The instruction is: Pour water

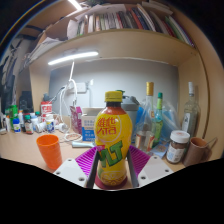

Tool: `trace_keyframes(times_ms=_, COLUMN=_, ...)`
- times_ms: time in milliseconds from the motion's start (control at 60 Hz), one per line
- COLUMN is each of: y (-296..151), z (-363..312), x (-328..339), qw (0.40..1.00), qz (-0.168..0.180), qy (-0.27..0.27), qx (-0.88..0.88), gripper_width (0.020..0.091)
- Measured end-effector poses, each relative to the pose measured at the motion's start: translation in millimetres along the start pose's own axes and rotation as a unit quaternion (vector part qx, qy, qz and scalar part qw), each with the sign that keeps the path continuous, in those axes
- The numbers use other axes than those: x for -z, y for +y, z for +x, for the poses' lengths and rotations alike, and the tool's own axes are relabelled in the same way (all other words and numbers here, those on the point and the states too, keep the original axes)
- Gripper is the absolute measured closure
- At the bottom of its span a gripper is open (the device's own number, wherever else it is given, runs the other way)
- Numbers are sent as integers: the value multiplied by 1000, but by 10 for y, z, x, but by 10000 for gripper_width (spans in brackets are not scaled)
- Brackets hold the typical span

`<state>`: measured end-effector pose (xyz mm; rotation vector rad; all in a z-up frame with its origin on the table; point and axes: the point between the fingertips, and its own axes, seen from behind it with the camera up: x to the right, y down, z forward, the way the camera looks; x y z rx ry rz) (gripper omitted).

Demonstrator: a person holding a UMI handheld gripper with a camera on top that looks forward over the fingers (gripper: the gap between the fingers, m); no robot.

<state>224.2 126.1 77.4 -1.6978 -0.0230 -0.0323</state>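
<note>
Cluttered wooden desk (25,150) under a lit shelf.
Gripper (112,170) fingers pinch a yellow-labelled, orange-capped plastic bottle (112,145); orange cup (49,151) nearby.

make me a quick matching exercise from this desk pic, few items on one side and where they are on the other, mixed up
Items:
1. yellow drink bottle
2. orange cup
3. brown-lidded jar
4. clear glass bottles

Places:
A. behind and to one side of the drink bottle, toward the jar
B. between the gripper fingers
C. on the desk on the side away from the jar
D. beside a mug, on the far side from the cup

Pairs: 1-B, 2-C, 3-D, 4-A
</note>
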Motion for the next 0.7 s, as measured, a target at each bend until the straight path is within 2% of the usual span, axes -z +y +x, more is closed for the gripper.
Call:
trace_keyframes(times_ms=100, y=10, z=19, x=0, qw=1000, qz=-2, qy=5, qx=-5, gripper_width=544)
trace_keyframes(times_ms=133, y=65, z=35, x=-2, qw=1000, qz=-13, qy=10, qx=-2, gripper_width=494)
trace_keyframes(times_ms=200, y=141, z=69, x=38, qw=999, qz=-34, qy=19, qx=5, gripper_width=342)
trace_keyframes(times_ms=233, y=116, z=43, x=89, qw=999, qz=-32, qy=19, qx=7, gripper_width=309)
trace_keyframes(times_ms=317, y=55, z=3, x=299, qw=999, qz=-29, qy=18, qx=4, gripper_width=312)
trace_keyframes(times_ms=450, y=46, z=-115, x=844, qw=999, qz=-42, qy=7, qx=-17, gripper_width=308)
trace_keyframes(times_ms=700, y=-33, z=-358, x=2324, qw=999, qz=13, qy=-5, qx=-43, gripper_width=309)
